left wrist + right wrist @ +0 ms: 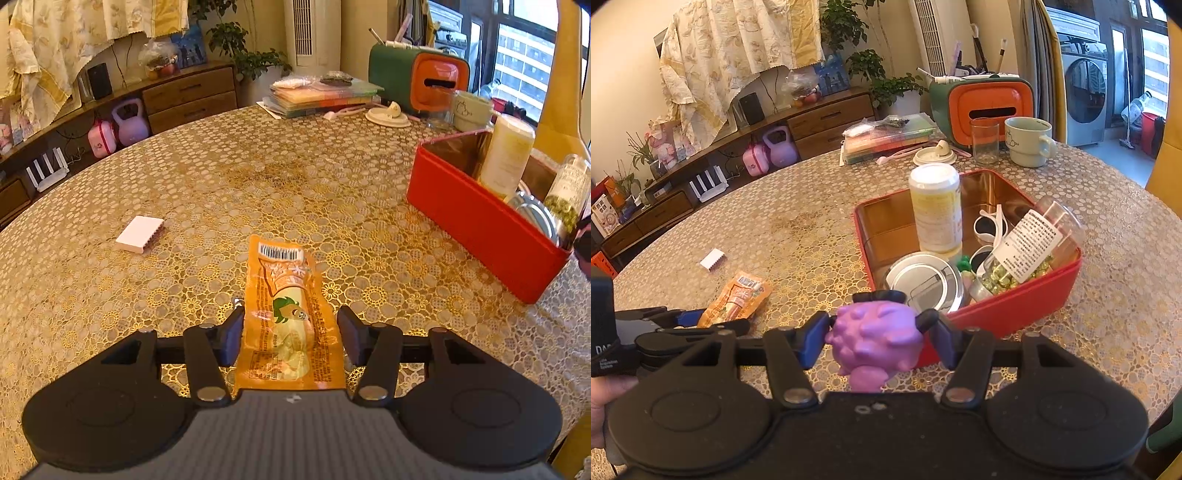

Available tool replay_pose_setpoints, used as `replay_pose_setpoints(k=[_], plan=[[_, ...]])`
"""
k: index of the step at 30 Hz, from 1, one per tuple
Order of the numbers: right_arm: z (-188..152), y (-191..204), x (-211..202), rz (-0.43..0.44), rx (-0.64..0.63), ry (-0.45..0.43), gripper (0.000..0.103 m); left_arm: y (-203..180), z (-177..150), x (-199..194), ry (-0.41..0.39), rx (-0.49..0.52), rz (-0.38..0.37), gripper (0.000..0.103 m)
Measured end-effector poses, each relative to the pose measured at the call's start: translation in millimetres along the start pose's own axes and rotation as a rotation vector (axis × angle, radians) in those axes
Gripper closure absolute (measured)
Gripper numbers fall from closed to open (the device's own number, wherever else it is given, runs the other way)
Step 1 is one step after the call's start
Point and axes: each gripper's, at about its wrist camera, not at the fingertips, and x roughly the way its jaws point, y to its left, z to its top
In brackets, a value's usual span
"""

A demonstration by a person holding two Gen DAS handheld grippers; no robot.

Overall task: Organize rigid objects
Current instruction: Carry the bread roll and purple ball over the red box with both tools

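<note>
My left gripper [290, 332] is open, its fingers either side of an orange snack packet [291, 317] that lies flat on the table; the left finger touches the packet's edge. The packet also shows in the right wrist view [737, 299]. My right gripper [879, 334] is shut on a purple spiky toy figure [873, 338], held just in front of the red box [1015, 306]. The box holds a white canister [936, 210], a round tin lid [923, 284], white sunglasses [991, 227] and a tipped jar of green sweets [1027, 251].
A small white ridged block [140, 229] lies on the table to the left. At the back are a stack of folders [325, 94], an orange-green case [424, 79], a glass [984, 140] and a mug [1028, 142]. A gold lace cloth [258, 177] covers the round table.
</note>
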Motion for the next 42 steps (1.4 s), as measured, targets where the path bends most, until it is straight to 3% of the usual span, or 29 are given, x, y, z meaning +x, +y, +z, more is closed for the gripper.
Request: replay_pose_setpoints(k=[18,31,42], plan=[[2,-16,-24,-0.051,-0.004,-0.033,0.044,18,35,-47,-0.084,-0.078,-0.070,0.051],[19,-42,-22,-0.093,0.013,-0.064,0.044,-56,69,-64,-0.132,-0.006,-0.239,0.051],[31,-48,4,-0.073,-0.019,-0.053,0.044,-111,96,-29,-0.135,0.056,-0.271,0.051]])
